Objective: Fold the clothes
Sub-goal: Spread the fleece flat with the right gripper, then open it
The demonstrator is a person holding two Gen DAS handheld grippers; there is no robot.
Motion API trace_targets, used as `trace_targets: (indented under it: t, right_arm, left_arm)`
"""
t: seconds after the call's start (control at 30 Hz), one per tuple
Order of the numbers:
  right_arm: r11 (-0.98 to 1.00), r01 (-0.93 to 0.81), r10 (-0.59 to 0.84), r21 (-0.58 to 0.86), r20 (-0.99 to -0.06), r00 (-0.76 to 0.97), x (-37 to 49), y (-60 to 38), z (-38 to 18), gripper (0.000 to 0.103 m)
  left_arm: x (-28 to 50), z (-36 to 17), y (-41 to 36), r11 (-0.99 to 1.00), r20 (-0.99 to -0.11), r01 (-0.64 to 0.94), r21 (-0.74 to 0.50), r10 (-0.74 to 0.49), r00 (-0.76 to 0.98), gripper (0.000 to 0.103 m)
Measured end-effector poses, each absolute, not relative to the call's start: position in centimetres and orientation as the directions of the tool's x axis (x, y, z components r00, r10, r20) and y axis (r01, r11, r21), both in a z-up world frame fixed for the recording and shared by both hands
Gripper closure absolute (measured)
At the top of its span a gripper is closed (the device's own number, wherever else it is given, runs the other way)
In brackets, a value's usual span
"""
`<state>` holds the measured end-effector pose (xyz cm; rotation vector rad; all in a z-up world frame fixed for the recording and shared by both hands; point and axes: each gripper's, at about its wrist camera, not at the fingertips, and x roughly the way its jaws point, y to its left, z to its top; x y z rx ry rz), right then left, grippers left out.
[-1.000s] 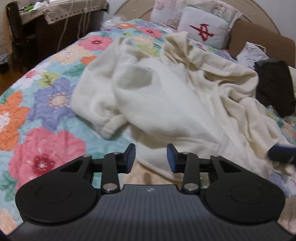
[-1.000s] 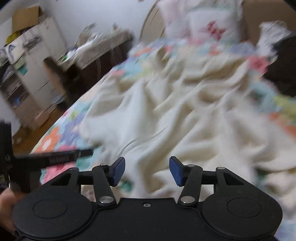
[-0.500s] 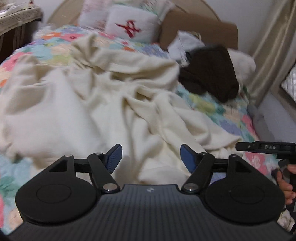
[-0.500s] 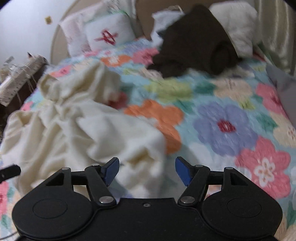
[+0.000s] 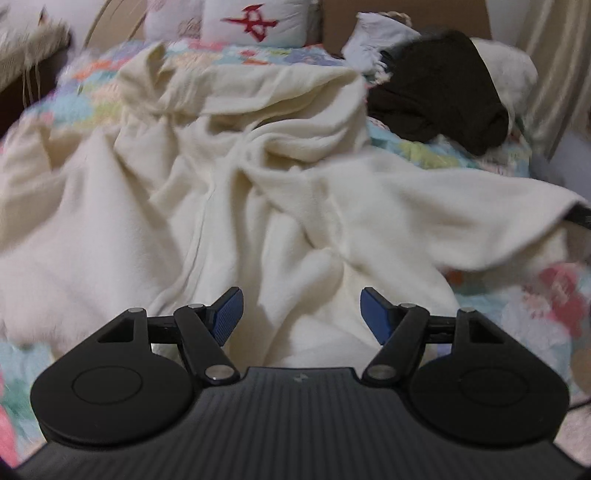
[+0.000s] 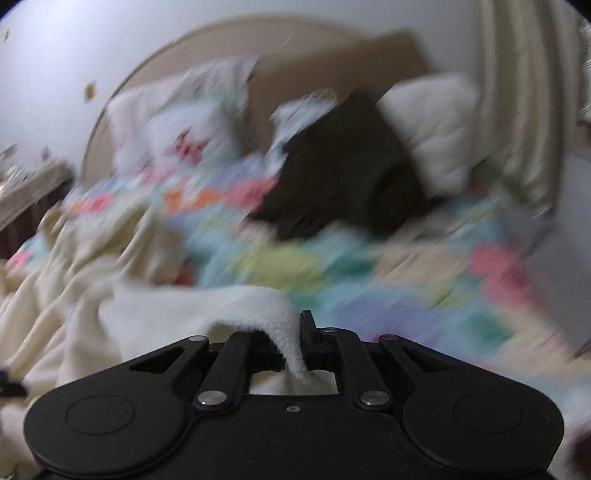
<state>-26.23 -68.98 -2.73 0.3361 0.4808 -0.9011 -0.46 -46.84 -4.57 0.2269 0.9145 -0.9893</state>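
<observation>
1. The cream fleece garment (image 5: 229,206) sprawls rumpled across the middle of the frame on the floral quilt (image 5: 546,314); no fold made yet.
2. The right gripper (image 6: 295,341) pinches its edge at lower centre.
3. The left gripper (image 5: 301,314) hovers low, jaws wide, empty.

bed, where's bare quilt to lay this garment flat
Bare quilt lies between the cream garment and the dark clothes, running toward the curtain. The head end is crowded with pillows.
</observation>
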Motion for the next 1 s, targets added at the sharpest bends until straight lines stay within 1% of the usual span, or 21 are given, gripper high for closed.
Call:
trace_targets:
  t: [0.07,0.1,0.17,0.27,0.3,0.4,0.47,0.53,0.57,0.63,0.67,0.7,0.73,0.77,0.83,0.87,0.9,0.97,1.0]
  right_arm:
    - [0.506,0.862,-0.737,0.026,-0.506,0.448,-28.9,-70.4,-0.5,0.096]
    - [0.457,0.888,-0.787,-0.056,-0.49,0.374,-29.9,-70.7,0.6,0.096]
    - [0.396,0.9,-0.856,-0.181,-0.429,0.29,-31.7,-71.1,2.4,0.096]
    - [0.37,0.922,-0.857,-0.113,-0.425,0.292,-34.8,-72.9,4.0,0.096]
    - [0.358,0.927,-0.86,-0.113,-0.426,0.281,-35.4,-73.4,4.1,0.096]
    - [0.329,0.934,-0.862,-0.138,-0.447,0.238,-36.0,-74.5,2.7,0.096]
    - [0.302,0.942,-0.846,-0.144,-0.496,0.196,-35.9,-76.0,0.5,0.095]
    - [0.254,0.947,-0.802,-0.199,-0.59,0.091,-35.1,-77.8,-2.6,0.065]
    - [0.252,0.936,-0.762,-0.244,-0.647,0.037,-34.4,-78.1,-3.8,0.057]
    - [0.283,0.897,-0.739,-0.339,-0.673,-0.021,-32.5,-76.9,-5.4,0.056]
    - [0.304,0.875,-0.762,-0.376,-0.648,-0.013,-31.7,-75.4,-5.3,0.049]
    - [0.33,0.851,-0.786,-0.409,-0.618,0.008,-30.8,-73.7,-5.0,0.04]
    - [0.355,0.83,-0.804,-0.43,-0.594,0.036,-29.9,-72.0,-4.6,0.038]
    - [0.383,0.814,-0.813,-0.436,-0.578,0.073,-29.0,-70.7,-4.1,0.037]
    - [0.468,0.789,-0.804,-0.398,-0.562,0.194,-27.4,-68.1,-2.4,0.035]
    - [0.511,0.779,-0.789,-0.363,-0.557,0.258,-26.7,-67.0,-1.5,0.031]
    - [0.559,0.772,-0.76,-0.304,-0.561,0.329,-26.1,-66.0,-0.6,0.028]
    - [0.665,0.727,-0.672,-0.173,-0.565,0.479,-24.5,-64.0,1.1,0.027]
    - [0.714,0.69,-0.621,-0.122,-0.567,0.542,-23.5,-62.7,1.8,0.021]
  left_arm:
    - [0.7,-4.5,-45.2,0.59,-0.735,0.755,-0.286,-0.641,0.223,0.034]
    - [1.1,-4.4,-44.4,0.599,-0.727,0.741,-0.304,-0.649,0.226,0.034]
    - [1.8,-4.3,-43.1,0.611,-0.715,0.72,-0.329,-0.659,0.232,0.034]
    - [2.3,-4.2,-41.2,0.618,-0.706,0.711,-0.336,-0.665,0.244,0.033]
    - [2.4,-4.1,-40.7,0.621,-0.706,0.71,-0.331,-0.662,0.251,0.033]
    - [2.6,-3.8,-39.9,0.627,-0.706,0.716,-0.306,-0.654,0.272,0.032]
    - [2.5,-3.7,-39.8,0.62,-0.705,0.724,-0.301,-0.656,0.269,0.032]
    - [2.5,-3.6,-39.7,0.62,-0.708,0.725,-0.299,-0.653,0.267,0.032]
    - [2.5,-3.5,-39.7,0.621,-0.71,0.725,-0.298,-0.651,0.267,0.032]
    - [2.5,-3.3,-39.6,0.621,-0.71,0.725,-0.298,-0.651,0.266,0.032]
    - [2.5,-3.2,-39.3,0.626,-0.709,0.721,-0.298,-0.65,0.272,0.031]
    - [2.6,-2.9,-38.9,0.635,-0.708,0.714,-0.296,-0.647,0.283,0.029]
    - [2.8,-2.7,-38.5,0.644,-0.706,0.706,-0.295,-0.645,0.294,0.026]
    - [3.1,-2.5,-37.9,0.655,-0.702,0.694,-0.298,-0.643,0.306,0.025]
    - [3.9,-2.2,-36.8,0.673,-0.697,0.673,-0.306,-0.64,0.323,0.024]
    - [4.3,-2.1,-36.3,0.684,-0.7,0.662,-0.305,-0.633,0.332,0.024]
    - [4.8,-2.0,-35.7,0.7,-0.706,0.649,-0.297,-0.619,0.345,0.024]
    - [5.3,-1.8,-34.7,0.727,-0.721,0.631,-0.271,-0.588,0.367,0.024]
    - [5.2,-1.7,-33.9,0.733,-0.734,0.631,-0.254,-0.571,0.369,0.024]
